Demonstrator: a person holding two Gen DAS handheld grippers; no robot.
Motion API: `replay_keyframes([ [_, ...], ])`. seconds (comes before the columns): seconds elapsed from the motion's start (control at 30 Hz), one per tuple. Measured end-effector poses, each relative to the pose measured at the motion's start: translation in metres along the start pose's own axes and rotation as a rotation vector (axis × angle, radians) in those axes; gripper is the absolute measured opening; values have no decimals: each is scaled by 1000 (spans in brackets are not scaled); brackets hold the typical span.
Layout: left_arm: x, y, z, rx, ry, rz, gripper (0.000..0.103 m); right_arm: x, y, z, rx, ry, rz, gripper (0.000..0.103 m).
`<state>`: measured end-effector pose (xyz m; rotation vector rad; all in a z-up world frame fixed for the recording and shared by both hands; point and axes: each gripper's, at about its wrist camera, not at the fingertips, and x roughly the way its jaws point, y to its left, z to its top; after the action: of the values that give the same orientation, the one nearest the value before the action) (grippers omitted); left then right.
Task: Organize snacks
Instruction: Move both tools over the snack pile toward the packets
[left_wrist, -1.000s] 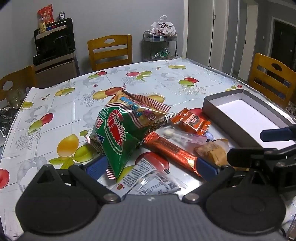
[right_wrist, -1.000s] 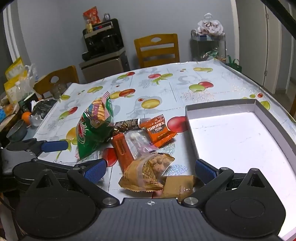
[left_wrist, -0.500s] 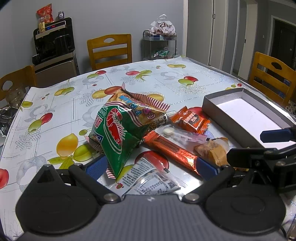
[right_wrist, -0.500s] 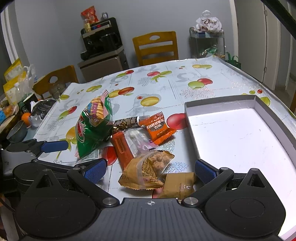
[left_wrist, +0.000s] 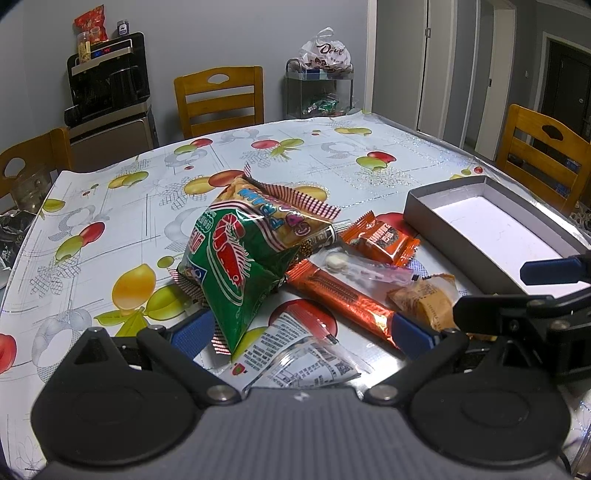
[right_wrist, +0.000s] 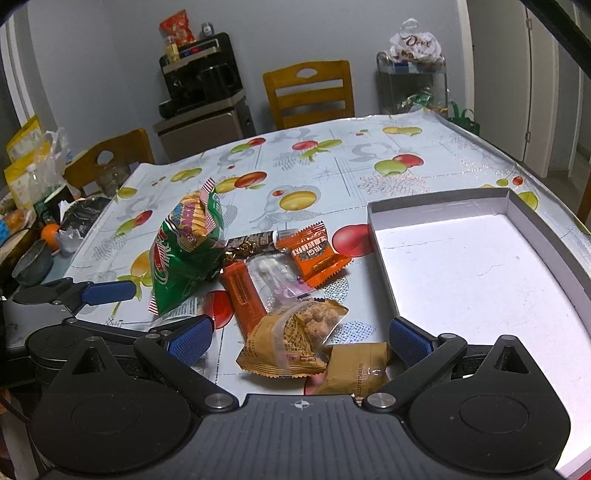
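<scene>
1. Your right gripper (right_wrist: 299, 341) is spread wide and holds nothing. Its blue fingertips (right_wrist: 408, 339) flank two small packs at lower centre of the right wrist view: a tan nugget pouch (right_wrist: 291, 341) and a brown wrapped cake (right_wrist: 356, 369), the likeliest first pick.

2. Your left gripper (left_wrist: 301, 336) is likewise wide and empty. Between its tips in the left wrist view lie the lower corner of the green shrimp-chip bag (left_wrist: 236, 273) and a clear printed packet (left_wrist: 295, 354).

3. The snacks sit in one overlapping heap at frame centre. The chip bag leans on the striped yellow bag (left_wrist: 273, 218); beside them lie the long orange bar (left_wrist: 340, 299), a clear candy sachet (right_wrist: 275, 275), a dark foil stick (right_wrist: 251, 243) and the orange square pack (right_wrist: 316, 256). Pulling a lower item would probably shift those above.

4. The open grey box (right_wrist: 384, 254), its white floor bare, occupies the right half of the right wrist view. Its near-left wall stands just beside the heap, so it is presumably the destination; every item must be lifted over that wall.

5. The fruit-print tablecloth (left_wrist: 122, 206) is clear behind and left of the heap, giving free room there. The table edge runs close behind the box at right.

6. In the left wrist view, the right gripper crowds the lower right, limiting travel on that side.
</scene>
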<state>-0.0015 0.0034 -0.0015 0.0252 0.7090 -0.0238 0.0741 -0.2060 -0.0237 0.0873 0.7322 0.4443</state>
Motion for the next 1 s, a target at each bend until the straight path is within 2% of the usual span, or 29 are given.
replay_keyframes([
  [1.0, 1, 1, 0, -1, 2, -1, 103, 0, -1, -2, 5, 5, -1, 103],
])
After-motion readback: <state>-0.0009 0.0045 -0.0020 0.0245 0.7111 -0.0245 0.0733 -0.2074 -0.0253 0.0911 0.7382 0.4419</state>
